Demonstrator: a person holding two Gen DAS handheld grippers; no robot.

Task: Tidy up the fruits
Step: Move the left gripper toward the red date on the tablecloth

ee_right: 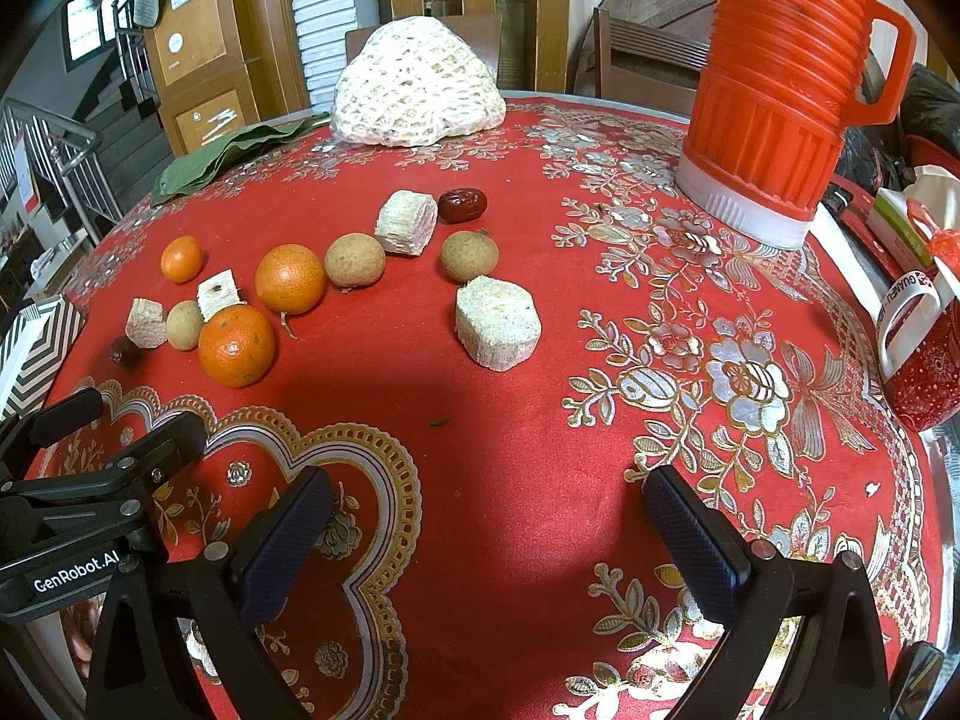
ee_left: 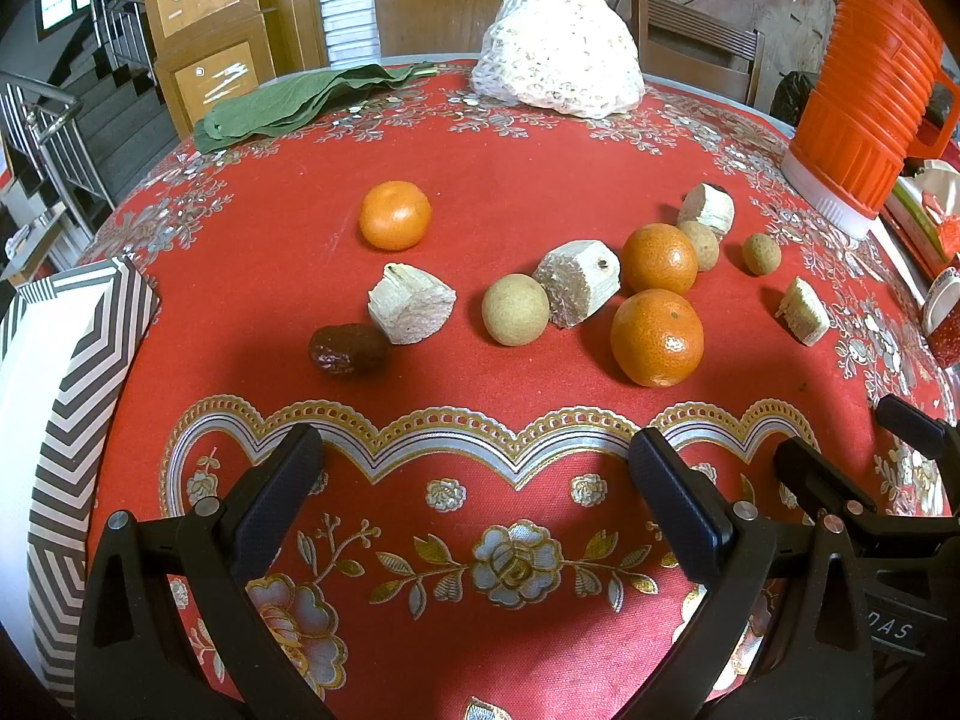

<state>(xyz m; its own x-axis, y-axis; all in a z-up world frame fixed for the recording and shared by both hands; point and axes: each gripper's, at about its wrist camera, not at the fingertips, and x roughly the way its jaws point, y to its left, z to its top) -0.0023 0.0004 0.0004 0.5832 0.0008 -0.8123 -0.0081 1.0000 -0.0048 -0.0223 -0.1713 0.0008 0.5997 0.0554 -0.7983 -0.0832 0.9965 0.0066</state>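
Low over the red counter (ee_left: 510, 180), both claws spread wide, gripping nothing: left claw (ee_left: 474, 468) short of the fruit, right claw (ee_right: 486, 504) over bare patterned cloth, well right of the pile. Right claw's fingers (ee_left: 822, 480) partly seen at the left view's lower right, cut off by the frame.

Scattered mid-counter: three oranges, one alone at far left (ee_left: 395, 215), two near each other (ee_left: 659, 258) (ee_left: 657, 337). Round tan fruits (ee_left: 515, 309) (ee_left: 761, 253), a third (ee_left: 701, 245) half hidden behind an orange. Pale fibrous chunks among them (ee_left: 411, 312) (ee_left: 576, 291) (ee_left: 707, 208) (ee_left: 803, 311); hard to say what kind. Dark red date (ee_left: 348, 349) touching the leftmost chunk; a second date (ee_right: 462, 205) clear only from the right view, just beside a chunk (ee_right: 407, 222). Largest chunk (ee_right: 495, 324) nearest the right claw.

Behind: white foam-net mound (ee_left: 558, 51), contents hidden. Green leaves (ee_left: 288, 102) at the far left edge. Orange jug (ee_right: 780, 78), top cropped. Striped box (ee_left: 72, 360) cut off at left. Mug (ee_right: 906, 312) and red pot (ee_right: 930, 372) cropped at right, lettering too warped to read.
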